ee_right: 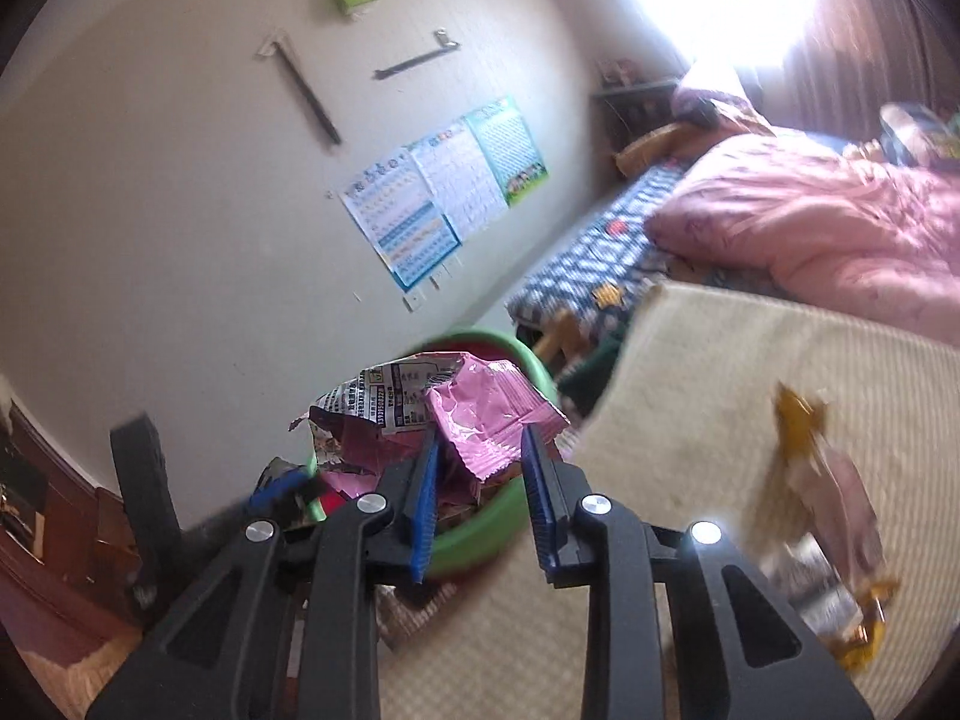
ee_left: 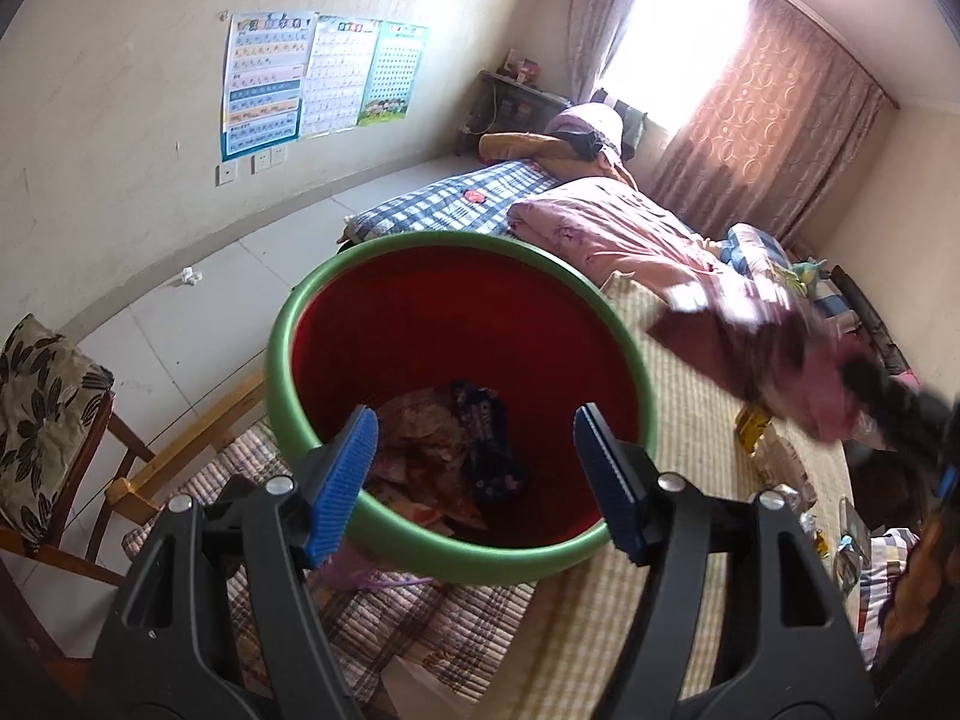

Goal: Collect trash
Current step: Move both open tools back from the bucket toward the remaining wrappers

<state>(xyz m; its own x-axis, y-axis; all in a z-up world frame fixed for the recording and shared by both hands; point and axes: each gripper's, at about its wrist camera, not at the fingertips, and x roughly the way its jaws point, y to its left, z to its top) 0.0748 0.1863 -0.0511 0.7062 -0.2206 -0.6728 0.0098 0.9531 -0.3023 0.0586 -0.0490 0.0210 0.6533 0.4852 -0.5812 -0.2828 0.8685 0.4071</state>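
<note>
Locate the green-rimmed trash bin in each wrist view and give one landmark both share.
Left wrist: trash bin fills the centre, its near rim between the open left tool.
Right wrist: lower centre, behind the pink wrapper at the right tool.
Shared landmark: wall posters.

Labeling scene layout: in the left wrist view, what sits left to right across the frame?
Cushioned wooden chair → crumpled paper on the floor → red bin with green rim → pink quilt → blurred right claw with pink wrapper.
</note>
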